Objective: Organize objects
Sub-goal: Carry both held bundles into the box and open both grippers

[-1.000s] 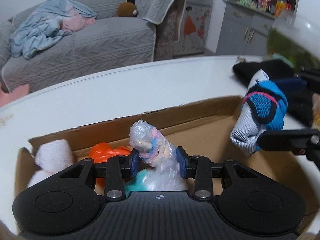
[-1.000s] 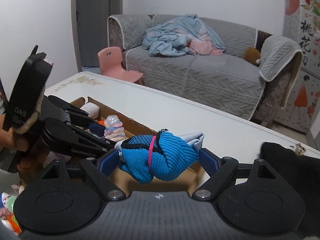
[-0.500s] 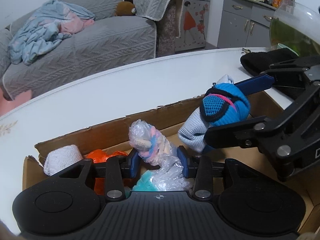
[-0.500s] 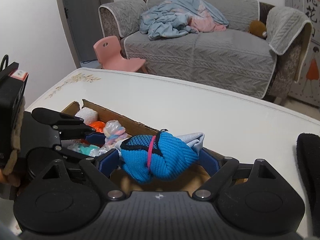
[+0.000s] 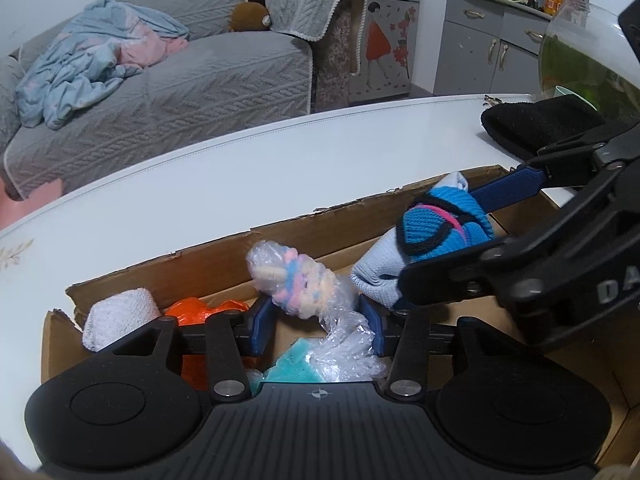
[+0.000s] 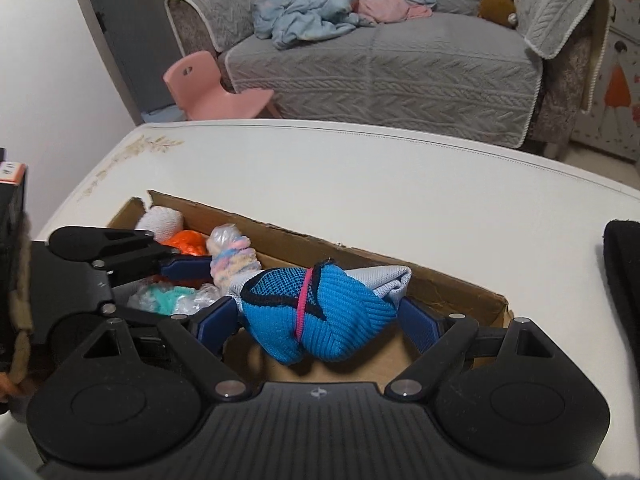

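An open cardboard box (image 5: 320,232) (image 6: 440,284) lies on the white table (image 5: 240,184). My left gripper (image 5: 316,320) reaches down into it. Its jaws are opening around a pastel knit bundle in clear plastic (image 5: 296,284) (image 6: 232,256), which stands between the pads with a gap on the right. My right gripper (image 6: 320,320) (image 5: 452,228) is shut on a blue knit sock bundle (image 6: 332,312) (image 5: 440,224) with pink and black trim. It holds the bundle over the box's middle, just right of the pastel one. A white roll (image 5: 116,312), an orange item (image 5: 200,312) and a teal item in plastic (image 5: 296,364) lie in the box's left end.
A black cloth (image 5: 536,124) (image 6: 624,272) lies on the table right of the box, with a glass fish bowl (image 5: 580,52) behind it. Beyond the table stand a grey sofa (image 6: 380,52) and a pink child's chair (image 6: 212,92).
My left jaws have spread apart around the pastel bundle. The right gripper has carried the blue sock bundle leftward over the box, close to the left gripper.
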The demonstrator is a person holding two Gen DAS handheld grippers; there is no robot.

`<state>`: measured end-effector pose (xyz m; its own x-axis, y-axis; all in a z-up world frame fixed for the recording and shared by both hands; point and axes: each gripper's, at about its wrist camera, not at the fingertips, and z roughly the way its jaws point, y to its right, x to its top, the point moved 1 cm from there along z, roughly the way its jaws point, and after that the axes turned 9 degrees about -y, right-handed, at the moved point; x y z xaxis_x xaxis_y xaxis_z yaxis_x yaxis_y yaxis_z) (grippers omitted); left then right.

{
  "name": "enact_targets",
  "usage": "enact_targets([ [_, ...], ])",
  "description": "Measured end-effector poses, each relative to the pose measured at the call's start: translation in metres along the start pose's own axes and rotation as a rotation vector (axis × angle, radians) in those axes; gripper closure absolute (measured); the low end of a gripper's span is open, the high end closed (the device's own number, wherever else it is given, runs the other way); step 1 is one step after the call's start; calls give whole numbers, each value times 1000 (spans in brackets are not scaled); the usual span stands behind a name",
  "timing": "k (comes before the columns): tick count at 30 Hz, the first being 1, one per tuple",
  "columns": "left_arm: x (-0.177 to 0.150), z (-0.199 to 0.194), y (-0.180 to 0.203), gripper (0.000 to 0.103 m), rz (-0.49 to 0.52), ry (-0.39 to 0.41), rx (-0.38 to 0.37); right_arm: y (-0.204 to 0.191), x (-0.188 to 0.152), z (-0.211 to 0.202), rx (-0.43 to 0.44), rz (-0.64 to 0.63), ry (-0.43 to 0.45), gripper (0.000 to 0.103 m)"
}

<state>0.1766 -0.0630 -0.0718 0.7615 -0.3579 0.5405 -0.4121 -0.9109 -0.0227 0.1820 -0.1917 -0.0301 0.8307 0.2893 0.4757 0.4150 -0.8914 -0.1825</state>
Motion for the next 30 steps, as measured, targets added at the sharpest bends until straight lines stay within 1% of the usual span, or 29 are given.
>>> enact_targets([
  [3,0,0,0,49,-6,1,1,3,2,7,-15,38,-24,17],
  [9,0,0,-1,47,-16,0,9,3,3,10,-18,40,-37,15],
  [11,1,1,-2,45,-20,-3,14,2,4,11,-21,36,-41,13],
  [15,2,2,-4,41,-42,-18,12,4,4,12,-24,44,-50,12],
  [16,3,2,-4,40,-50,-24,10,4,5,12,-24,49,-54,12],
  [18,5,3,-5,33,-63,-40,0,6,7,12,-24,61,-70,10],
  [19,6,3,-4,25,-66,-51,-11,7,8,12,-29,60,-72,6],
  [20,5,4,-3,20,-62,-61,-12,6,8,11,-40,55,-74,3],
  [23,5,4,3,17,-40,-63,14,6,10,9,-44,51,-76,1],
  [30,5,3,0,16,-66,-94,0,6,10,8,-38,53,-79,1],
])
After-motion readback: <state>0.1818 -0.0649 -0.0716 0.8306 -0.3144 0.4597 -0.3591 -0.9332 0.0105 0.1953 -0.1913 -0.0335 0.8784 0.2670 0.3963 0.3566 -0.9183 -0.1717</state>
